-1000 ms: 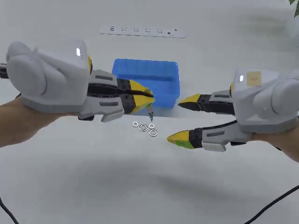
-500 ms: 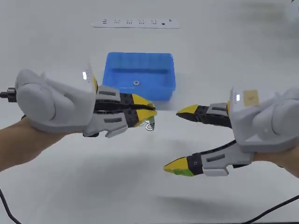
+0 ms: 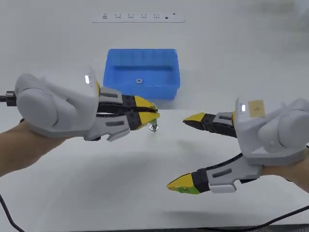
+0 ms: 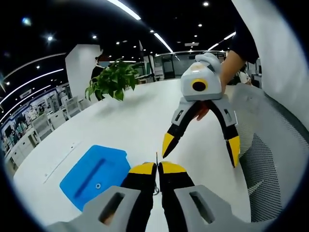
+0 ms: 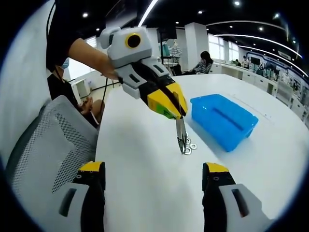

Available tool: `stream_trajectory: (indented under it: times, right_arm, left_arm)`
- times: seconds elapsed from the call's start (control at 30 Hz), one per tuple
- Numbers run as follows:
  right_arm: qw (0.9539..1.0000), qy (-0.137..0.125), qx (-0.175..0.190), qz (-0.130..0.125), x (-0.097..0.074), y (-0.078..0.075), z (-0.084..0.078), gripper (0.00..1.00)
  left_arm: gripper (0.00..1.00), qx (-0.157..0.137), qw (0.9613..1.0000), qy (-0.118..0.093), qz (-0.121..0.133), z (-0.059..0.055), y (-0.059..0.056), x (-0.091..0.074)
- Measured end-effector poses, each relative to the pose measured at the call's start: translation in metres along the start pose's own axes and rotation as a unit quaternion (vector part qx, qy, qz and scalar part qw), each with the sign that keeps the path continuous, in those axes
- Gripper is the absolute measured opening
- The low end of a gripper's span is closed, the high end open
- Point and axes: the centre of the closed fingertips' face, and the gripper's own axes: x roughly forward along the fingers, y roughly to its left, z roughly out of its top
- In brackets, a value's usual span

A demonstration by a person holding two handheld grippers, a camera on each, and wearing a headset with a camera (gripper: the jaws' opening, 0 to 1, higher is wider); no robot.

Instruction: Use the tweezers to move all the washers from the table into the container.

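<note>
My left gripper [image 3: 155, 113] is shut on thin metal tweezers [image 5: 181, 131], which point down at the small steel washers [image 5: 189, 145] on the white table. In the head view the tweezer tips [image 3: 153, 127] meet the washers just under the yellow jaws; I cannot tell whether one is pinched. Beyond them stands the blue container [image 3: 142, 72] with one washer [image 3: 139, 81] inside. My right gripper [image 3: 185, 152] hovers to the right of the washers, open and holding nothing. From the left gripper view, my left gripper [image 4: 157, 168] faces the open right gripper [image 4: 200, 145] and the container [image 4: 94, 173].
A white power strip [image 3: 139, 18] lies at the far side of the table behind the container. A grey mesh chair [image 5: 46, 140] stands at the table's near edge. A potted plant [image 4: 113, 79] sits far off. A black cable [image 3: 7, 215] hangs at lower left.
My left gripper has come down over the washers, so its jaws now hide most of them. The right gripper has sunk lower and nearer to me. The head camera has tilted.
</note>
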Motion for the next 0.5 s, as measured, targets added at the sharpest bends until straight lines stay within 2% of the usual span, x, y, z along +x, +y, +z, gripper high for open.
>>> stream_trajectory:
  times: [0.33,0.5]
  right_arm:
    - [0.9999,-0.002,0.012,0.010,0.0016,0.0064,-0.0006,0.83]
    - [0.9999,0.000,0.007,0.013,0.0083,-0.0018,0.0018,0.81]
  left_arm:
    - [0.06,-0.001,1.0000,0.002,-0.002,-0.0002,0.0012,0.0009]
    - [0.06,0.003,0.9999,0.013,-0.002,-0.0016,0.0027,-0.0007]
